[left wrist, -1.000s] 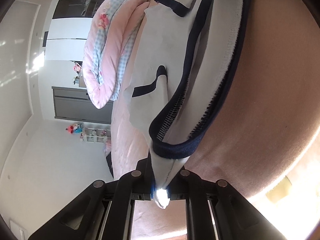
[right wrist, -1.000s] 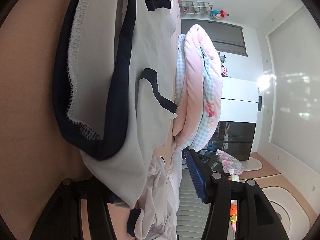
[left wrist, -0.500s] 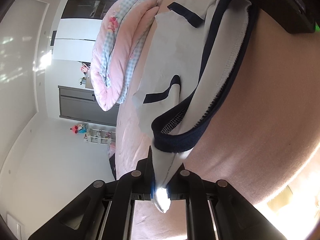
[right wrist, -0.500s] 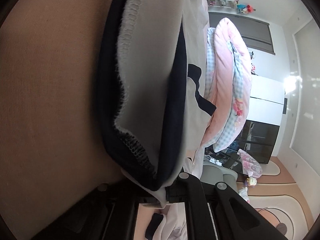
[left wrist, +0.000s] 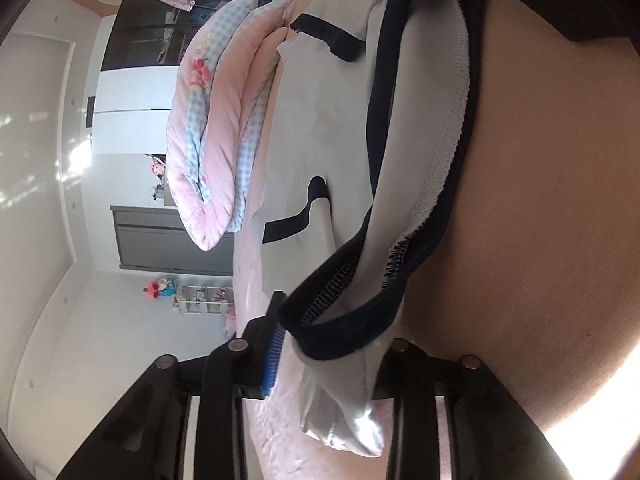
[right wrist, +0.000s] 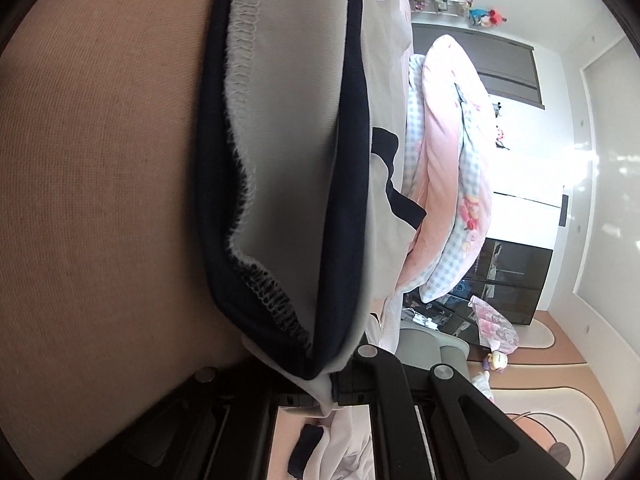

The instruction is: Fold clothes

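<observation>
A light grey garment with a navy hem band lies on the pink bed sheet. In the left wrist view one corner of it sits between the fingers of my left gripper. Those jaws are opening, and the blue pad stands just off the cloth. In the right wrist view the same garment runs away from my right gripper, which is shut on the folded hem at its near end. The navy band and white overlock stitching show along the edge.
A rolled pink and blue checked quilt lies on the bed beyond the garment. Another pale garment is bunched below the right gripper. A grey chair, dark cabinets and toy shelves stand past the bed.
My left gripper, which was shut on the garment corner, now has its jaws apart. My right gripper went from open to shut on the hem and has stayed so.
</observation>
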`<action>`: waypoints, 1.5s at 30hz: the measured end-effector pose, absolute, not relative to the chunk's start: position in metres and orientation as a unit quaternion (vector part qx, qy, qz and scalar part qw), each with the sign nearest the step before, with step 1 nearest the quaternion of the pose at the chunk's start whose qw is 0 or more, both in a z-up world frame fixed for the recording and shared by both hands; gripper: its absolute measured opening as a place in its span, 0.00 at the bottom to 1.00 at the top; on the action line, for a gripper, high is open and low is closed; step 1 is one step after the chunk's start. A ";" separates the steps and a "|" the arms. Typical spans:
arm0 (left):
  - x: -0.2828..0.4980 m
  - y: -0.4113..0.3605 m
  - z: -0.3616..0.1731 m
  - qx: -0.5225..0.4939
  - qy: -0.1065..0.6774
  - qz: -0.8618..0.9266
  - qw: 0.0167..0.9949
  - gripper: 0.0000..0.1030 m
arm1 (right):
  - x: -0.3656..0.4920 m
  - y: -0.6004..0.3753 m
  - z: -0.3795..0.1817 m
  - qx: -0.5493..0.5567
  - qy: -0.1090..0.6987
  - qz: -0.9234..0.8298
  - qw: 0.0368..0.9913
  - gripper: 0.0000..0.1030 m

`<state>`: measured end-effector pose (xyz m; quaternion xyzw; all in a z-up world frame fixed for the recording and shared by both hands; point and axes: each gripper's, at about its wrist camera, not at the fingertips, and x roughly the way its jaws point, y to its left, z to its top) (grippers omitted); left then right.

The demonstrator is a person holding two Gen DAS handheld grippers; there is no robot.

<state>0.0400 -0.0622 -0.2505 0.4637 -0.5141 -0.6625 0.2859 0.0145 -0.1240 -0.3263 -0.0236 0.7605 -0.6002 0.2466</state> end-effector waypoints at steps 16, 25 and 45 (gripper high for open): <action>0.038 -0.070 -0.256 0.493 -0.450 -0.695 0.268 0.25 | 0.013 -0.124 -0.326 -0.026 0.755 -0.607 0.246 0.06; 0.035 -0.073 -0.257 0.492 -0.418 -0.718 0.261 0.02 | 0.011 -0.123 -0.323 -0.030 0.742 -0.623 0.246 0.06; 0.033 -0.066 -0.260 0.496 -0.437 -0.704 0.258 0.01 | 0.017 -0.116 -0.318 -0.022 0.723 -0.634 0.275 0.06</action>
